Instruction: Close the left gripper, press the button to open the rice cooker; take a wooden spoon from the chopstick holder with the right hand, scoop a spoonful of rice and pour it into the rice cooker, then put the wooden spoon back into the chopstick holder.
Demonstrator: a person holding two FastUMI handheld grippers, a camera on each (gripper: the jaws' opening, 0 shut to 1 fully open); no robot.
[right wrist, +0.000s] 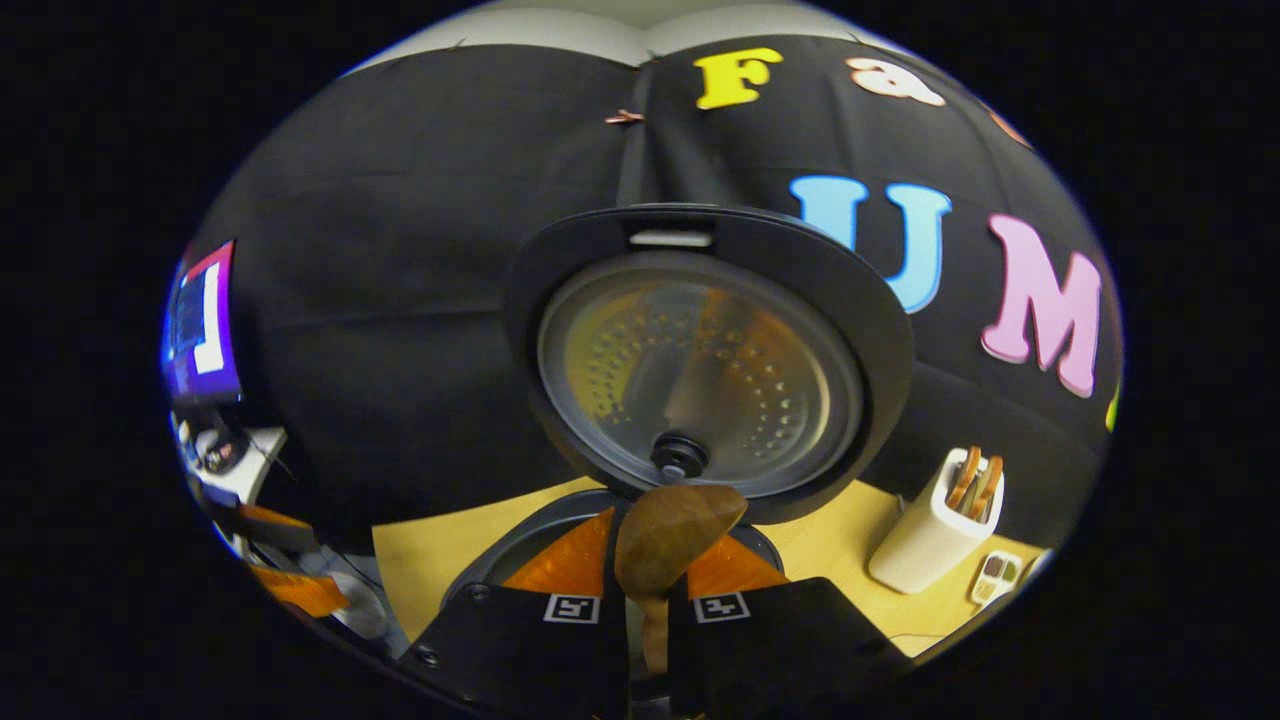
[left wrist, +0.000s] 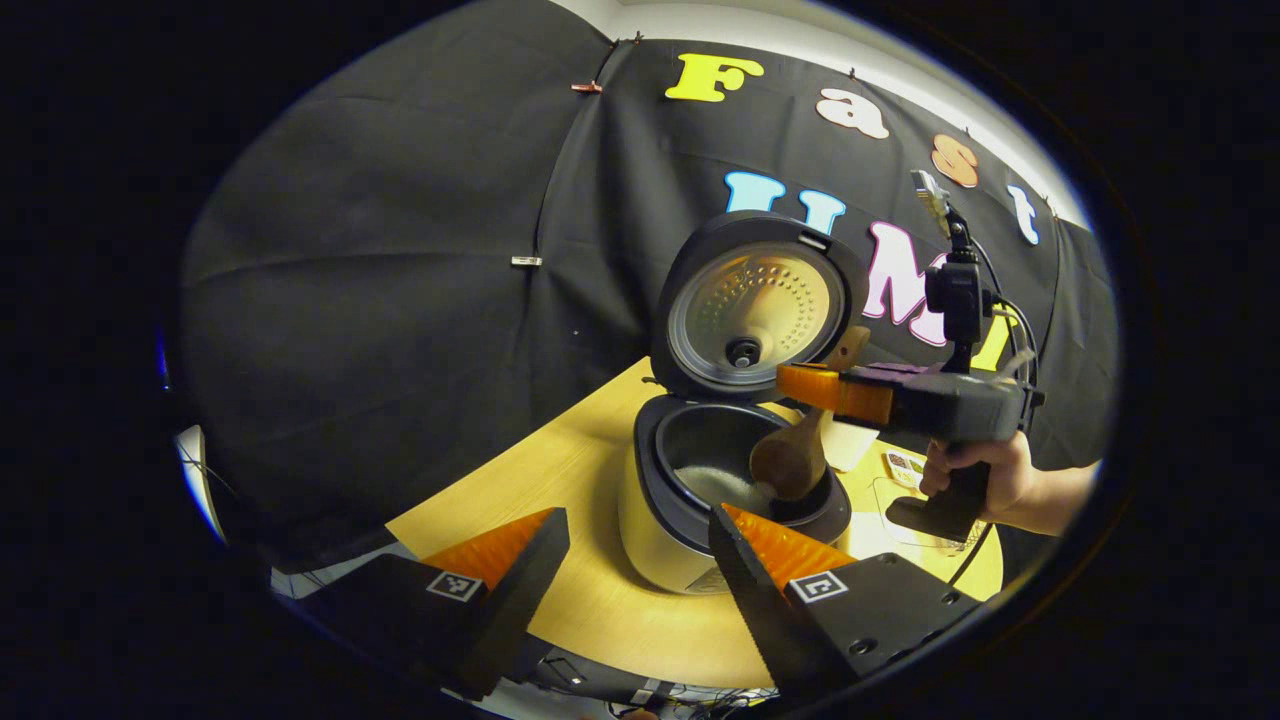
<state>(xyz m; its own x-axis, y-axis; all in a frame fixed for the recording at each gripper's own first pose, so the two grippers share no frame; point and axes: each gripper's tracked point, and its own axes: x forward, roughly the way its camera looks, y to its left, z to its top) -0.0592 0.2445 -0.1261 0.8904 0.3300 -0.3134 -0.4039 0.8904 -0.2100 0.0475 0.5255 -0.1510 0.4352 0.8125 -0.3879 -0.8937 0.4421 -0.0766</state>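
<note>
Nearest, left gripper (left wrist: 640,560) idle, jaws apart, hovering before rice cooker (left wrist: 690,500). Beyond, right gripper (left wrist: 835,390) clamped on wooden spoon (left wrist: 790,460), bowl dipped into the open pot. Pouring step likely underway; next, probably lift clear and return to chopstick holder (right wrist: 930,535) farther right on table (left wrist: 560,470).

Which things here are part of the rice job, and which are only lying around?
Part of the job:
- rice cooker, lid up
- wooden spoon, bowl down in the pot, held by the right tool
- chopstick holder
- left tool, open, near the cooker

Only lying around:
- small card-like item beside the holder
- screen at the booth's edge
</note>
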